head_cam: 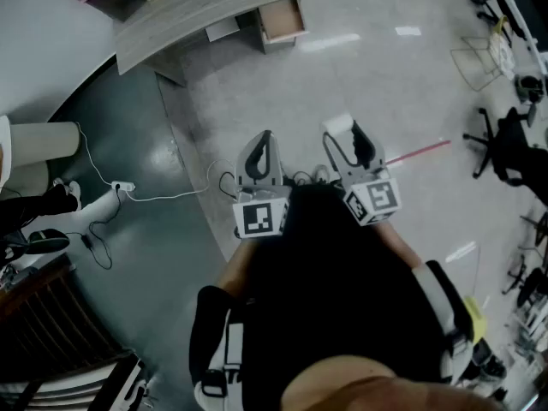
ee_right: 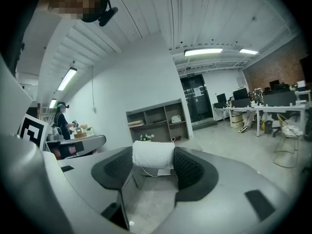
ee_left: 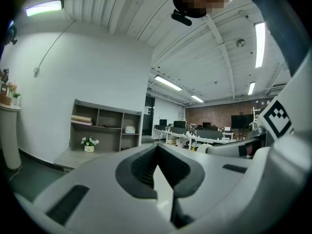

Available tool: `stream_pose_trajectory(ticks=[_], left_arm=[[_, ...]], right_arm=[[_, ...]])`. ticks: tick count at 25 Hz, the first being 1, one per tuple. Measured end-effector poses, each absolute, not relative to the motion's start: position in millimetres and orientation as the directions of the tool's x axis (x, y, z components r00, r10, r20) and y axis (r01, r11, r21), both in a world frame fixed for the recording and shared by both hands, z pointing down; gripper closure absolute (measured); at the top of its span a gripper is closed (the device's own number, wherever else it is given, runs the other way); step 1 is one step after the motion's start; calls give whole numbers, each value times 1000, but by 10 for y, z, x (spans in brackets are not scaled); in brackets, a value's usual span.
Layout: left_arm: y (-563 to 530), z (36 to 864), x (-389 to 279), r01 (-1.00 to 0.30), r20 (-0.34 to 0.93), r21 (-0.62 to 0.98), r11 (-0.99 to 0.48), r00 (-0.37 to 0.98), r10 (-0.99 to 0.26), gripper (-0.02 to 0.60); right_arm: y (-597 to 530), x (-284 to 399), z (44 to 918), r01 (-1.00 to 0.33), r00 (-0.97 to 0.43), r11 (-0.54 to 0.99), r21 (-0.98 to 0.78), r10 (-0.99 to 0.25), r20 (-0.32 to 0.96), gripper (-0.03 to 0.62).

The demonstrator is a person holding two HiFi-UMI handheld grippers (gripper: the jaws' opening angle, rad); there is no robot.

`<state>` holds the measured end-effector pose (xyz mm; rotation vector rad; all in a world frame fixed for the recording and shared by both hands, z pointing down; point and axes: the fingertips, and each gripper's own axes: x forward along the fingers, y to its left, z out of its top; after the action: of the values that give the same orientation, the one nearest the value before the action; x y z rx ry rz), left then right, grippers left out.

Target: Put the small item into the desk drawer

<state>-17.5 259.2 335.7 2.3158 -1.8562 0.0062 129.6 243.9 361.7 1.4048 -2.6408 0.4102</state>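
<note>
Small white item [ee_right: 153,155]: soft-looking, roll- or pad-shaped, sits crosswise at the tips of the right gripper [ee_right: 153,164]. Jaws stand wide, one pad pressed against each end of the item, so it bridges the gap between them and is carried off the floor. Below it the space between the jaws shows bare floor. Head view gives the same: the item [head_cam: 340,125] is a pale block at the far end of the right gripper [head_cam: 347,137], held out ahead of the person's body. Left gripper [ee_left: 158,147] is just beside it, on the person's left; its jaws meet at the tips with nothing between them, and it does not touch the item. Both grippers point roughly forward over pale flooring. Desk [head_cam: 214,7] lies ahead, across the top of the head view, with its drawer [head_cam: 282,17] pulled out and open. The item is well apart from that drawer, with a stretch of floor between them. A white cable [head_cam: 145,197] trails over the darker floor to the left. A grey shelf unit [ee_right: 158,121] stands against the far wall, a small flower pot [ee_left: 88,144] on the surface before it.
</note>
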Motion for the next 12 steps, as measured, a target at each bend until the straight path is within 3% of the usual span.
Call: stream_pose_trajectory(ticks=[12], left_arm=[[2611,3352,-261,-968,113,137,-208,224,-968,583]], right_arm=[[2457,1193,3636,-828,-561,533,-177,-790,245,332]])
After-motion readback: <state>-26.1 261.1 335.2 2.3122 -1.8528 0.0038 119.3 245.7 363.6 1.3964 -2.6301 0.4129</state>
